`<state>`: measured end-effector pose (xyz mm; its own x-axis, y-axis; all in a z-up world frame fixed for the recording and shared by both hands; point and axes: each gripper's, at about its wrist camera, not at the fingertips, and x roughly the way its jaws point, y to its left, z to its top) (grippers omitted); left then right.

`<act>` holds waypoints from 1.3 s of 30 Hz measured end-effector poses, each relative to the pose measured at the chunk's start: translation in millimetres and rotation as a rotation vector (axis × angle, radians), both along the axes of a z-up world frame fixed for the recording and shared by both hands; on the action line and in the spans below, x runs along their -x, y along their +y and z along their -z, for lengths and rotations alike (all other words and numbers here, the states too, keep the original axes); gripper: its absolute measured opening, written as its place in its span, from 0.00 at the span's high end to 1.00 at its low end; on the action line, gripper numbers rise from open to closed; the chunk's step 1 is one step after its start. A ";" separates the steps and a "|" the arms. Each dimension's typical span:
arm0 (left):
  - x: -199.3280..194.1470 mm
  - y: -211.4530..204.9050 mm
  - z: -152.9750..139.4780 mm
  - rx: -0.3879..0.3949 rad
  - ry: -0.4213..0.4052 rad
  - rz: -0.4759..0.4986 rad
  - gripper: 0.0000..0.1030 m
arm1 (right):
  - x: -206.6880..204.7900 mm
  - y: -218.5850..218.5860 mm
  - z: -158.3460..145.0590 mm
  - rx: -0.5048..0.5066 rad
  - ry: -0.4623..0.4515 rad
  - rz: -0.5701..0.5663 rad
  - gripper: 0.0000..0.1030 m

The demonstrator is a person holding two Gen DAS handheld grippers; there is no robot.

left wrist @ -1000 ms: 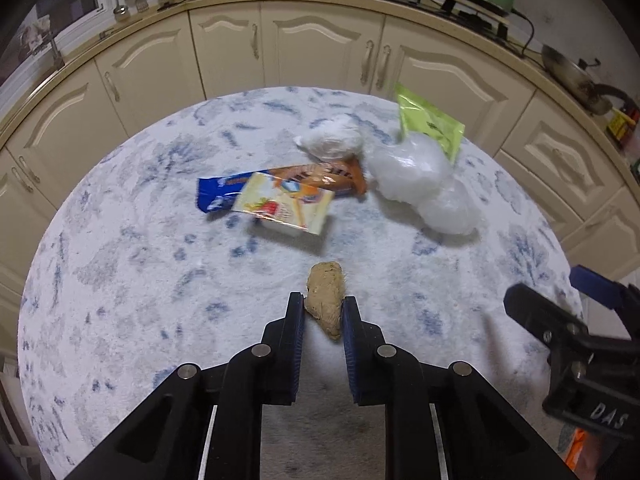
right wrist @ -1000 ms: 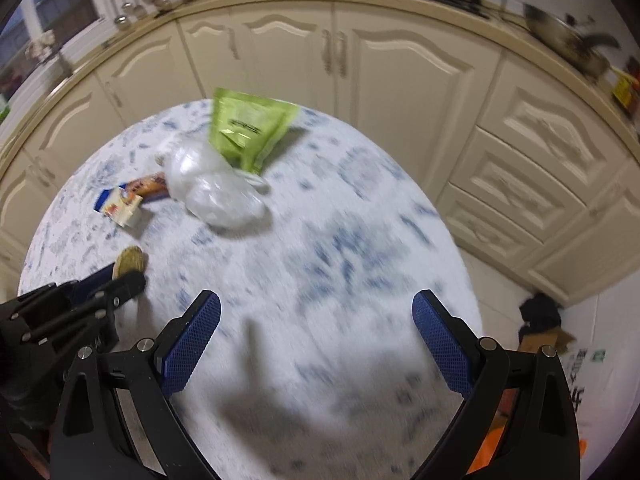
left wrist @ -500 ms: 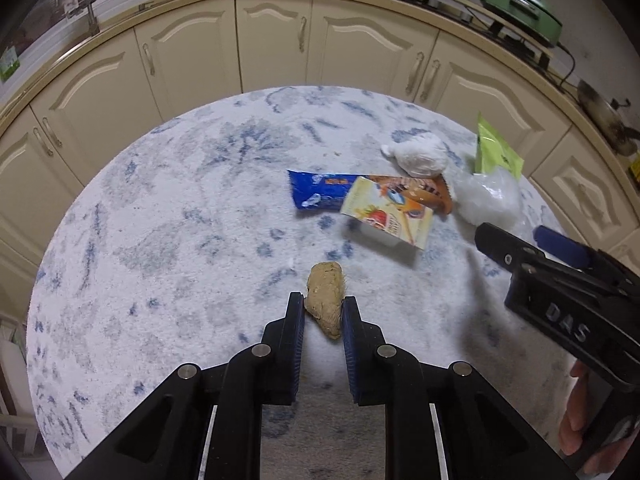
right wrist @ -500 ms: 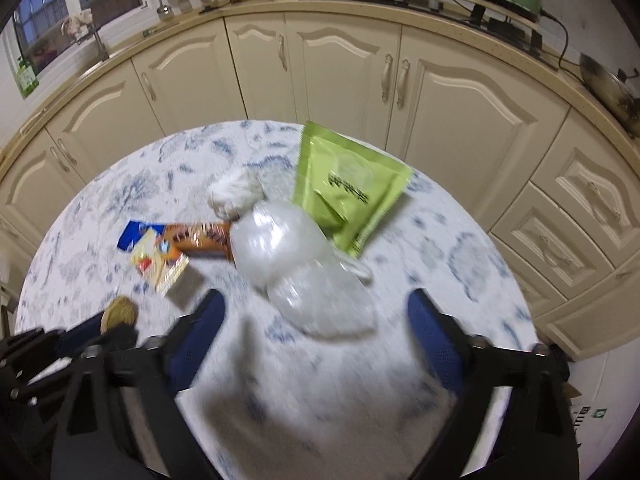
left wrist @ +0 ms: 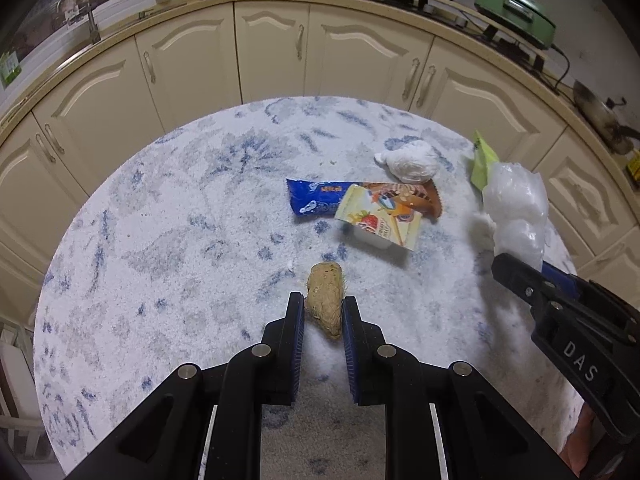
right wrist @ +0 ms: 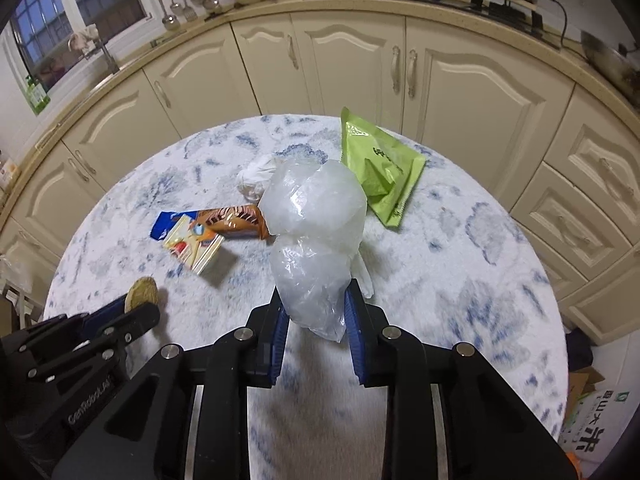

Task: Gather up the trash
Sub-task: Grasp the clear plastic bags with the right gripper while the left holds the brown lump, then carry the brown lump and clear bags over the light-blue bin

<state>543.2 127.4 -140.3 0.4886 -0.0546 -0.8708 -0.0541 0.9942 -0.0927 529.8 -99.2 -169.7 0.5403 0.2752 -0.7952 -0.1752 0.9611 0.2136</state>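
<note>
My left gripper [left wrist: 323, 312] is shut on a tan crumpled lump [left wrist: 325, 292], held just above the round white-and-blue table [left wrist: 180, 240]. The right gripper [right wrist: 314, 312] has its jaws closing, and the blue pads press on the lower end of a clear plastic bag [right wrist: 316, 220]. The left wrist view shows that bag [left wrist: 516, 208] at the right. Lying loose on the table are a blue-and-orange wrapper [left wrist: 320, 200], a yellow strawberry packet [left wrist: 380, 220], a white crumpled wad [left wrist: 412, 162] and a green pouch [right wrist: 380, 168].
Cream kitchen cabinets [right wrist: 340, 64] curve round the far side of the table, under a counter with utensils and a green appliance [left wrist: 516, 12]. A cardboard box with printed bags [right wrist: 592, 420] sits on the floor at the right.
The right gripper moved in over the clear plastic bag and its wide jaws closed onto it. The left gripper kept hold of the tan lump while drifting a little.
</note>
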 end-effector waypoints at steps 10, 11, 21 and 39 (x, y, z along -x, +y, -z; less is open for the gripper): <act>25.9 -28.6 -22.3 -0.017 -0.038 0.050 0.86 | 40.2 -23.1 -22.7 -0.002 -0.018 0.038 0.74; 29.3 -32.1 -24.5 -0.014 -0.040 0.057 0.86 | 44.2 -26.6 -24.6 -0.003 -0.021 0.047 0.74; 67.5 -86.5 -45.3 -0.018 -0.060 0.159 0.86 | 87.8 -75.5 -34.1 0.006 -0.026 0.150 0.74; 122.5 -223.5 -59.1 -0.040 -0.077 0.463 0.86 | 183.0 -219.6 -19.2 -0.019 0.027 0.472 0.74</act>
